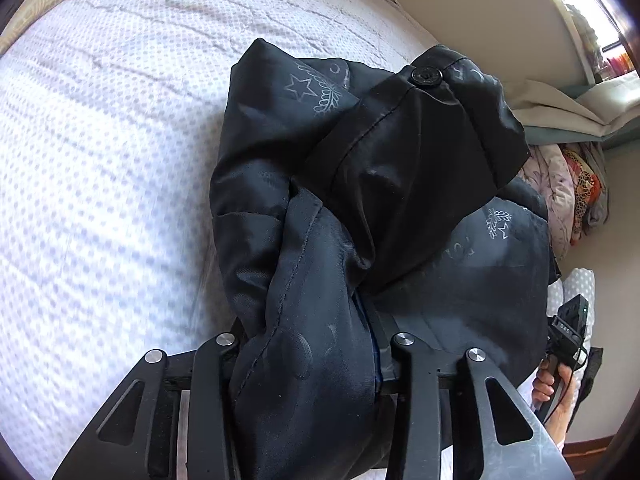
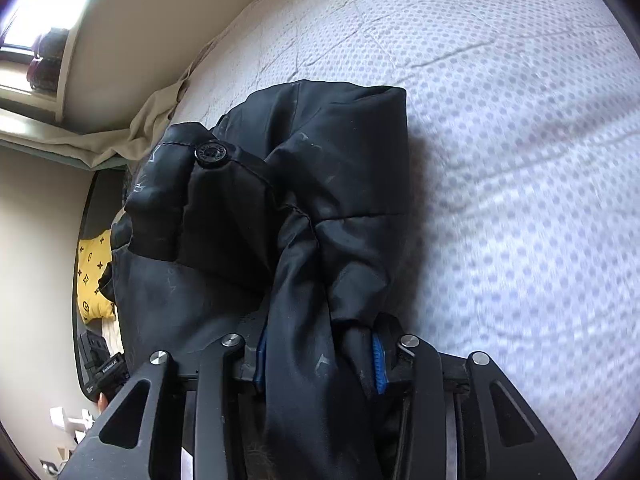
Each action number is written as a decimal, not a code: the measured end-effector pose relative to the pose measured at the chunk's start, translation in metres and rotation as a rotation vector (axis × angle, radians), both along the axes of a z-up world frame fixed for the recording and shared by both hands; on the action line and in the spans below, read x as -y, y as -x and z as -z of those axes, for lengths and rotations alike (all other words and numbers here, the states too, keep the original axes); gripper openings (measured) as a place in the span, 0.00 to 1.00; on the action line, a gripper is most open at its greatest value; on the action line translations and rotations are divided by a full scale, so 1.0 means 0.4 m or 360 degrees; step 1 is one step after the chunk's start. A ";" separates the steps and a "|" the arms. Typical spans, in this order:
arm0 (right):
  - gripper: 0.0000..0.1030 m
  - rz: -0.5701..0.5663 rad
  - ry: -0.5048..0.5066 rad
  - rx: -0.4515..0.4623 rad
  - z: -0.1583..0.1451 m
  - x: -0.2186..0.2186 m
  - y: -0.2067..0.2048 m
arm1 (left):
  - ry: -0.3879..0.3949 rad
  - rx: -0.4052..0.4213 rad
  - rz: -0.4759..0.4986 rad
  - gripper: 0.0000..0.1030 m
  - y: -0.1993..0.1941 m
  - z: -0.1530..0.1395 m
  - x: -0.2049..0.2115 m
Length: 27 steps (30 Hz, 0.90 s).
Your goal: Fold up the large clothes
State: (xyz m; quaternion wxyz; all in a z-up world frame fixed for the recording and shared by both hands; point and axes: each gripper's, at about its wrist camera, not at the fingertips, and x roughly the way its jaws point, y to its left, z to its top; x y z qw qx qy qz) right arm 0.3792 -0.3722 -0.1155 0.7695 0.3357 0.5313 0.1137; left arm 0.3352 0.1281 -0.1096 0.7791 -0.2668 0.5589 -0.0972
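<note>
So both grippers, L (image 1: 308, 364) & R (image 2: 320, 360), clamp bunched black jacket (image 1: 400, 184); it runs ahead of me toward bed's (image 1: 100, 140) far edge.

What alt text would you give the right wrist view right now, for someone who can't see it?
The right gripper is clamped on a bunched fold of a black jacket, blue pads pressing the fabric. The jacket, a round black button on top, sits on a white dotted bedspread filling the right side; a yellow patterned cushion lies far left.
</note>
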 end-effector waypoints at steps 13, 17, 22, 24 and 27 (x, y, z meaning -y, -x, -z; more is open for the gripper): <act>0.41 0.0004 0.0070 -0.0029 -0.056 -0.022 0.114 | -0.0128 -0.0019 0.0043 0.44 0.131 -0.032 -0.002; 0.53 0.0047 0.0256 0.0071 -0.116 -0.024 0.127 | -0.0230 0.0037 0.0012 0.47 0.147 -0.080 -0.006; 0.53 0.0091 0.0748 0.0414 -0.290 -0.066 0.193 | -0.0573 0.0219 -0.0075 0.54 0.171 -0.208 -0.002; 0.53 0.0066 0.0924 0.0621 -0.370 -0.114 0.235 | -0.0813 0.0356 -0.0104 0.56 0.196 -0.281 0.018; 0.53 -0.0086 0.0932 0.0827 -0.422 -0.207 0.264 | -0.0844 0.0626 -0.0086 0.70 0.246 -0.384 0.082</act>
